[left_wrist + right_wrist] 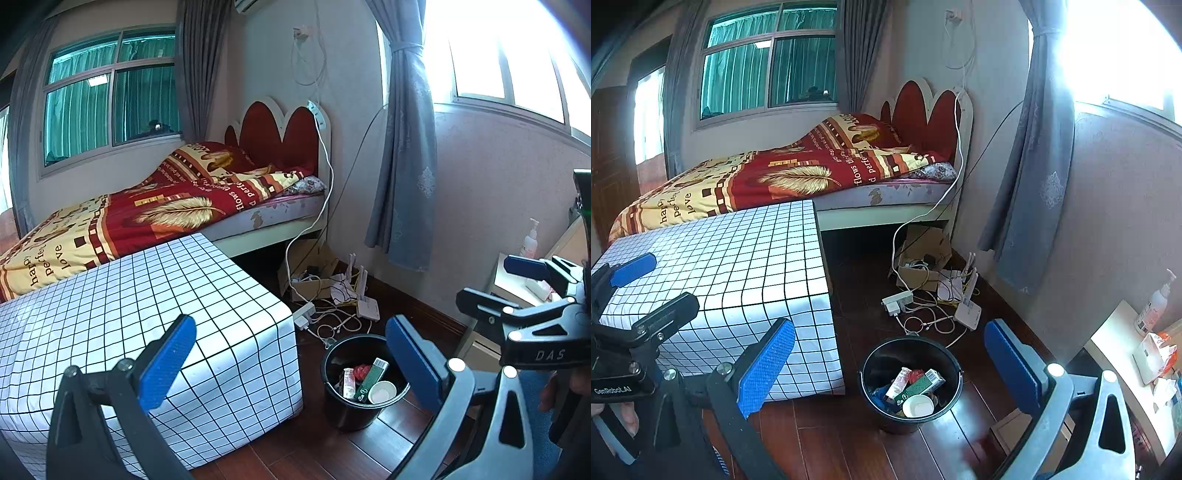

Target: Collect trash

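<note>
Left claw (291, 365) spread wide, right claw (890, 365) likewise, bucket (875, 363) trash partly hidden.

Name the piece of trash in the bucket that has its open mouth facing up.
The white paper cup, nearest the bucket's front rim; the cartons beside it are closed.

- "DAS" stands in pale letters on my right gripper's (480, 284) black body.
- "GenRobot.AI" on my left gripper's (650, 280) body.
- "happy", "perfect", "love", "flows" run across the red-and-yellow quilt (746, 184) on the bed.
</note>
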### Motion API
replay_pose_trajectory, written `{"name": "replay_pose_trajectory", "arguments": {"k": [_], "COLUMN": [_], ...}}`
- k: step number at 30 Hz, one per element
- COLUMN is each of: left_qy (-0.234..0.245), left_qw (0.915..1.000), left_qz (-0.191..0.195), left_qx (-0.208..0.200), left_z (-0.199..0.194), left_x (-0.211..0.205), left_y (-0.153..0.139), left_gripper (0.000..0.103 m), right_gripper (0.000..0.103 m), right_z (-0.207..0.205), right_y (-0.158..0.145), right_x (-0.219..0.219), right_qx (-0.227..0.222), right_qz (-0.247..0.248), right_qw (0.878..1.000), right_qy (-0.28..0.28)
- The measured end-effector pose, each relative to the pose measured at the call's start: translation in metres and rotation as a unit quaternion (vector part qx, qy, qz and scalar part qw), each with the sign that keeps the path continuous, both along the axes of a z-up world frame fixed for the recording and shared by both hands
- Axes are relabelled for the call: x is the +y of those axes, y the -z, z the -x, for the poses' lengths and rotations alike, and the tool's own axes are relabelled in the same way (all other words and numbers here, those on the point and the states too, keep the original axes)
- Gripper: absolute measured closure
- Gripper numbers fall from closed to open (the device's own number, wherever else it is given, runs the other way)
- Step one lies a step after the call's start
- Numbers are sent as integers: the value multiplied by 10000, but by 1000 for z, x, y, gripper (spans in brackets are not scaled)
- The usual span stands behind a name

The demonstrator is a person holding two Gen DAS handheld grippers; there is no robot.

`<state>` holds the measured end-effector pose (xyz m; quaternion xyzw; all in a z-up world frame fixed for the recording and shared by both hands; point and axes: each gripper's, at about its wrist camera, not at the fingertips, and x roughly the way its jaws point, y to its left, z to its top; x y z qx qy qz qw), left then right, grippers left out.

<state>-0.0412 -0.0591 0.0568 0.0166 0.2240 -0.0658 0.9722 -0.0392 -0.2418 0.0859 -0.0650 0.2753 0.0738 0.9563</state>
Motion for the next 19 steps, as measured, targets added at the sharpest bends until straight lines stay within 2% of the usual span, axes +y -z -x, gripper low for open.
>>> {"name": "replay_pose_trajectory", "arguments": {"k": [10,19], "left_qy": [67,139], "left_qw": [9999,9998], "left_qz": [-78,2], "left_qx": [15,-156], "left_z": [-4,-4], "left_x": [-2,6], "left_y": [1,-3], "left_gripper": [0,0], "right_gripper": [0,0], "right_z": [1,-2], "right_y": [2,5], "right_x": [0,-5], "right_qx": [2,43], "right_qz": [3,-1], "right_qw": [10000,10000], "right_qy": [2,28]}}
